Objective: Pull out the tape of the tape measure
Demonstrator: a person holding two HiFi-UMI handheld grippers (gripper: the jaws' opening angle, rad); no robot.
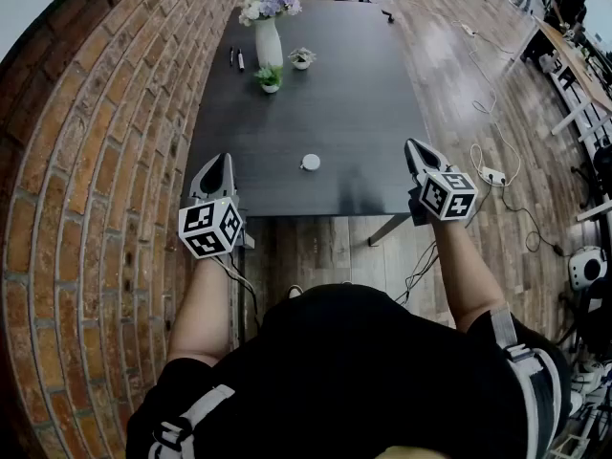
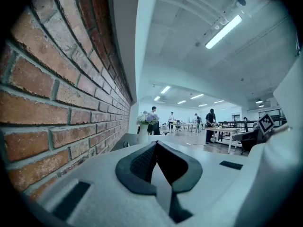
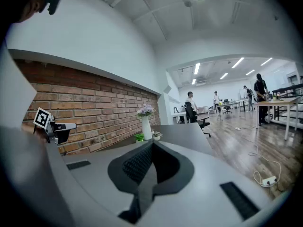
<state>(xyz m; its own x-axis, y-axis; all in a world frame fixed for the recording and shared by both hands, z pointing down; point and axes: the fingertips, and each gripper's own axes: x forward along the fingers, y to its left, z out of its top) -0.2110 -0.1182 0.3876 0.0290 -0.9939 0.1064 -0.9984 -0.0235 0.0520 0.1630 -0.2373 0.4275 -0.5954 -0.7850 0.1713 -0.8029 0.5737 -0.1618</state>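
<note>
Our left gripper (image 1: pixel 216 168) and right gripper (image 1: pixel 417 151): jaws together, empty | tape measure (image 1: pixel 310 162) about midway between them, neither clearly nearer

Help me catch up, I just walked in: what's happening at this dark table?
A person stands at the near edge of the table with the left tongs and the right tongs held out, both shut and empty. A small round white tape measure lies on the table ahead, between the two, and neither touches it. Its tape is not yet pulled out.
</note>
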